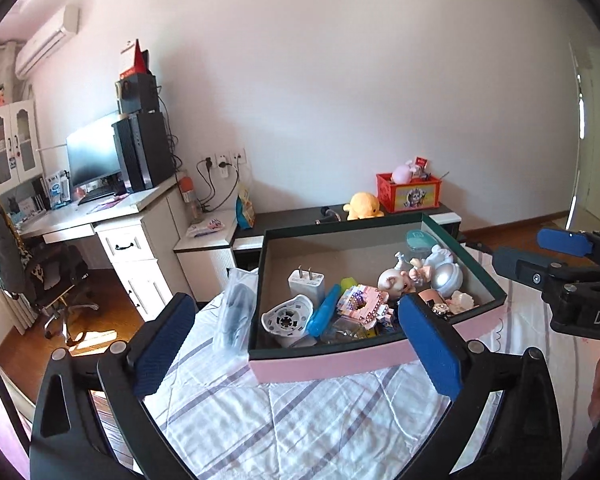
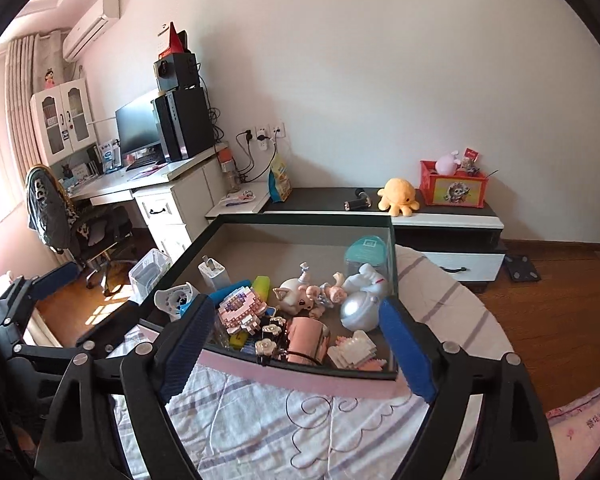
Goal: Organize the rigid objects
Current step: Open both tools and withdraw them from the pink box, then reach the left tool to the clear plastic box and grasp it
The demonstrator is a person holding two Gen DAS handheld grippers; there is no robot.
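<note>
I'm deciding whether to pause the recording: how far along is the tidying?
Mostly done, it seems: the pink box on the bed already holds the white charger, the block model, the silver ball and several figurines. Nothing is in hand: the left gripper and the right gripper both have open, empty jaws. Possibly left: the clear packet lying beside the box.

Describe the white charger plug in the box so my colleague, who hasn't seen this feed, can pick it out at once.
Find the pink-sided box on the striped bed cover. In the left wrist view, look at its left half, behind the white round-vented gadget: the white charger plug stands there. It is the only plain white block, with two metal prongs sticking up.
</note>
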